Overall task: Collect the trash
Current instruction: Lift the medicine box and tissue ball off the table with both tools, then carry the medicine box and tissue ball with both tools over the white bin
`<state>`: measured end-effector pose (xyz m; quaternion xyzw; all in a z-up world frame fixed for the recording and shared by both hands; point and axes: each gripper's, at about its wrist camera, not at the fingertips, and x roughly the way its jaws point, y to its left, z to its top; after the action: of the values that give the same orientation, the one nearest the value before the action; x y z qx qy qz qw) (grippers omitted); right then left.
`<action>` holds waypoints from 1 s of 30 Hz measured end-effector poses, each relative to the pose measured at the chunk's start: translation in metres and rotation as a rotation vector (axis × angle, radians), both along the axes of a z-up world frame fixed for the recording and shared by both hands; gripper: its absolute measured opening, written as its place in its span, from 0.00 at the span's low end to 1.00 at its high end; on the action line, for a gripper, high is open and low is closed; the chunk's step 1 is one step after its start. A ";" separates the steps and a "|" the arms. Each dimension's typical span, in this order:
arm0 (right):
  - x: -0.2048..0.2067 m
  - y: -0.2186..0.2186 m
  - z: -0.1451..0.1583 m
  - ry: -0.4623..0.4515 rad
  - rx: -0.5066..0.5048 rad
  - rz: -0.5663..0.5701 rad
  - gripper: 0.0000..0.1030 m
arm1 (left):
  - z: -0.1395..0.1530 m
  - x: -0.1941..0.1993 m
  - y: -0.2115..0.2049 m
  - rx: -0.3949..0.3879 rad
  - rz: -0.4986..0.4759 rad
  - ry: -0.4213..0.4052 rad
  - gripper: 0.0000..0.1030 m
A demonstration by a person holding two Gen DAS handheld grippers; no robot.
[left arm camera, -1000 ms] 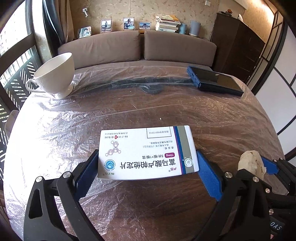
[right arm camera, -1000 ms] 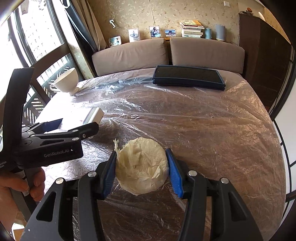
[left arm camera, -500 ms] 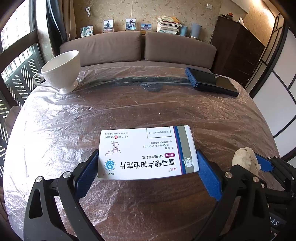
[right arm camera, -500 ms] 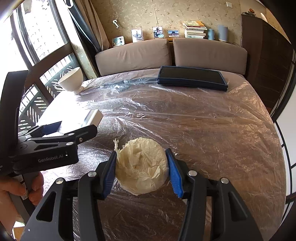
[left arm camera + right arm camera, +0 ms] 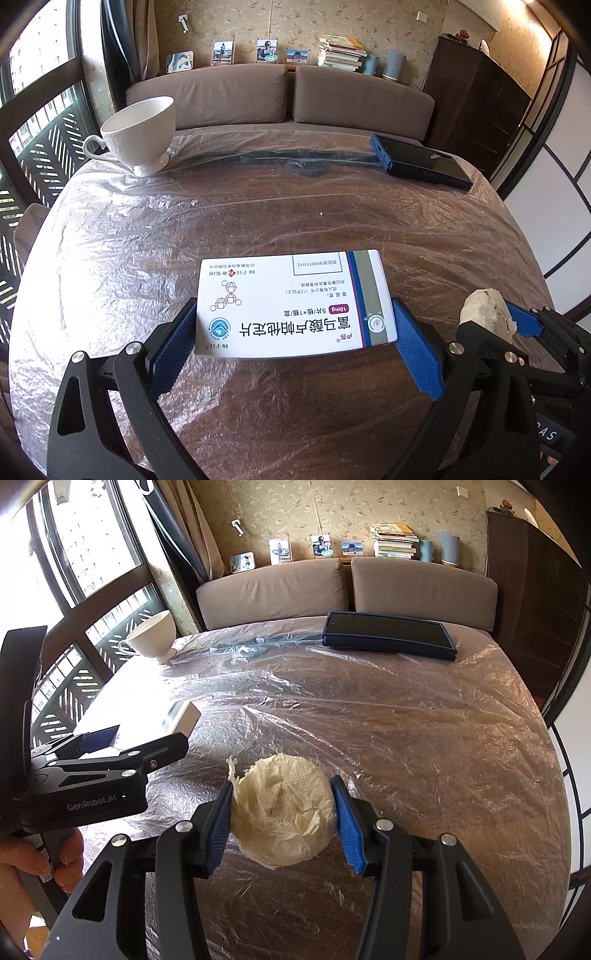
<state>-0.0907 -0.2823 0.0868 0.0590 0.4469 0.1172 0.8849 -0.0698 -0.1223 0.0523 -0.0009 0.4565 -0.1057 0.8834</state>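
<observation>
Landmark for all positions: the medicine box (image 5: 293,304).

Left gripper (image 5: 295,341): jaws spread wide and closed on the medicine box across its long axis, one blue pad on each short end. The box sits flat and level, printed face up, clear of the table (image 5: 280,206). Judgement: the end-to-end grip suits a thin carton, since squeezing its broad faces would crush it.

Right gripper (image 5: 282,814): just to the right of the medicine box, at about the same height. Jaws narrowed to a partial opening and pressed on both sides of a crumpled tissue ball (image 5: 282,806), which bulges above and below the pads. Judgement: soft paper needs a light squeeze only; it is held at its widest part so it cannot slip out.

Both pieces of trash are thus off the table, one per gripper. No bin is visible in either view, so the drop-off point cannot be told.

Beyond the medicine box, far left: a white teacup (image 5: 138,134) near the table edge. Far right: a dark blue tablet (image 5: 419,162). Judgement: neither reads as trash; both are left alone. Plastic film covers the tabletop. Behind the table, a brown sofa (image 5: 280,99).
</observation>
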 end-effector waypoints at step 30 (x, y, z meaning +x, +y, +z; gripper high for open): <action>-0.037 -0.003 0.009 -0.007 0.042 0.142 0.49 | 0.009 -0.066 0.007 -0.007 0.103 -0.026 0.95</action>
<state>-0.1281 -0.2857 0.0962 0.0454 0.4442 0.1892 0.8745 -0.1363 -0.1149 0.0613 -0.0262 0.4439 -0.0615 0.8936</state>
